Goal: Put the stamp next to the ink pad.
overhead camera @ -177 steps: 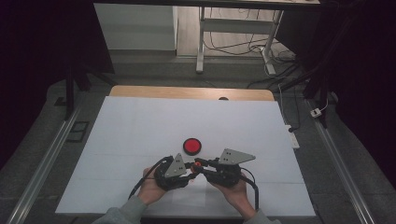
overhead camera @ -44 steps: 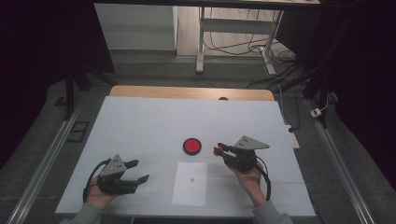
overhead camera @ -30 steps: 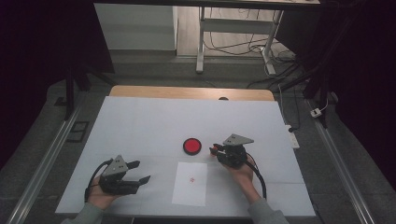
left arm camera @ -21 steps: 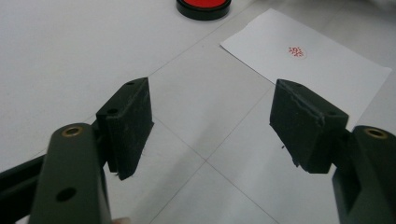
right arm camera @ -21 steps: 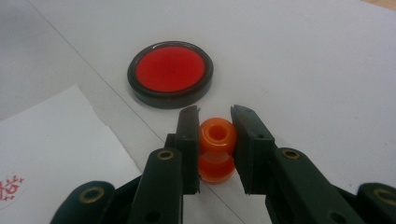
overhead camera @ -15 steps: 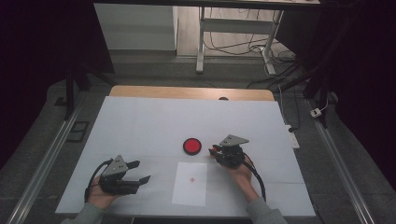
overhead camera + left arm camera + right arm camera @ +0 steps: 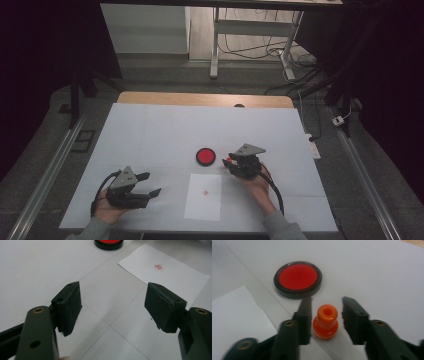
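Orange stamp [image 7: 325, 321] stands upright on the table [image 7: 150, 130], just beside the red ink pad [image 7: 297, 279] and near the right edge of the white paper sheet [image 7: 204, 196], which already carries a red stamp mark [image 7: 158, 267]. Right tool [image 7: 324, 315] has just been opening: its jaws now stand apart on either side of the stamp, a gap visible on the right side, the left one very close, no pinch any more. A second and a half ago the right tool was held higher and farther right of the pad; now it sits low by the pad with the stamp set down. Reads as the stamp being released after stamping, so the stamping step looks done and the put-down is nearly complete; backing the jaws off without tipping the stamp is what's left. In the high view the right tool [image 7: 239, 163] sits right of the pad. Left tool [image 7: 142, 186] rests on the table well left of the paper, jaws spread wide with nothing between them, same place as a second ago.
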### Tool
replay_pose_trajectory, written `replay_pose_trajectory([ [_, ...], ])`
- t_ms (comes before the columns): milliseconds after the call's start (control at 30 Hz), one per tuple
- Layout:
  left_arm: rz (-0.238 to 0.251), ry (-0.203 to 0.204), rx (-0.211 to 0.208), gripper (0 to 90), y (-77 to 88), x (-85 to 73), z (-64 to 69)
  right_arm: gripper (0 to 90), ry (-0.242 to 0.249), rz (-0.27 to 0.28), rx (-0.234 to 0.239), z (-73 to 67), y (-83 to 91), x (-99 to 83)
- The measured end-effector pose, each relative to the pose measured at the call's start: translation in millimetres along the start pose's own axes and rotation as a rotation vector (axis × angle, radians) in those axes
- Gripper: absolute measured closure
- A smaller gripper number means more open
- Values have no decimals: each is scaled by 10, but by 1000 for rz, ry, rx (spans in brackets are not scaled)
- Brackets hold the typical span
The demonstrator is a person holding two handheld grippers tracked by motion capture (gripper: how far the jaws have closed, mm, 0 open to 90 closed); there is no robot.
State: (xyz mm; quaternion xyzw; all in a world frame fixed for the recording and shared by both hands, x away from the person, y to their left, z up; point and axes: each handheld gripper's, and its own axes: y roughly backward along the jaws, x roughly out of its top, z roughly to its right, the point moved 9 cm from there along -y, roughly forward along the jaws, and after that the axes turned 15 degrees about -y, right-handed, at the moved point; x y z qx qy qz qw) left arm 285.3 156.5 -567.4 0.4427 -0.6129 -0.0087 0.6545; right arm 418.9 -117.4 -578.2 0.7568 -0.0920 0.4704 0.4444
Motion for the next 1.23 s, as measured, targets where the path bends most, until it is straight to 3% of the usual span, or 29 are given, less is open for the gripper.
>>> replay_pose_trajectory([
  [133,-2,1,1,295,-3,-9,-2,476,-41,49,20,10,128,82],
  [333,-9,15,4,294,-6,-45,-21,460,-46,91,35,27,447,94],
  [900,-14,39,11,291,9,-71,-50,473,-24,134,46,291,1358,-361],
  [1233,-12,43,13,291,12,-63,-71,470,-8,113,39,331,1464,-507],
])
